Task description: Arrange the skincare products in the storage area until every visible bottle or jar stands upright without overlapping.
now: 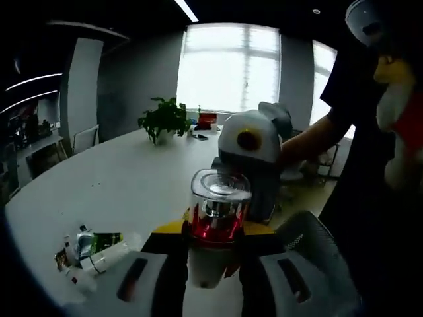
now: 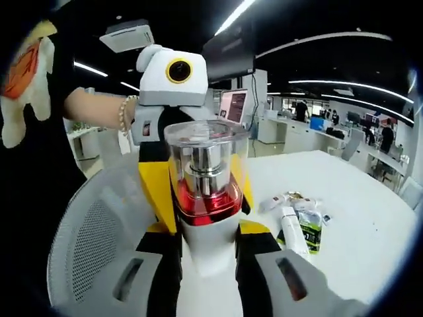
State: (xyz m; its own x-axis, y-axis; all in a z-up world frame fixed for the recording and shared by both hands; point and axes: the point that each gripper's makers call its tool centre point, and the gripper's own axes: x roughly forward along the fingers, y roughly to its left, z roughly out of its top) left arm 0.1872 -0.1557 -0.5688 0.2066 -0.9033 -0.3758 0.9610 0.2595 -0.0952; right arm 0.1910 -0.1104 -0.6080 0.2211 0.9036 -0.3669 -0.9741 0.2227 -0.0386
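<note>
1. Both grippers pinch one pump bottle, red liquid under a clear cap: the left gripper holds the white base, and the right gripper grips the same base from the opposite side.
2. Risk: opposing pulls could twist it loose, and it would fall toward the mesh chair below the tongs.
3. The hands face each other above the table edge; sachets and tubes lie flat, right of the right tongs.

Bottle had clear cap, silver neck, red band, white base. Grippers: white shells w/ yellow and black. Table was white, chair pale grey mesh, plant green.
</note>
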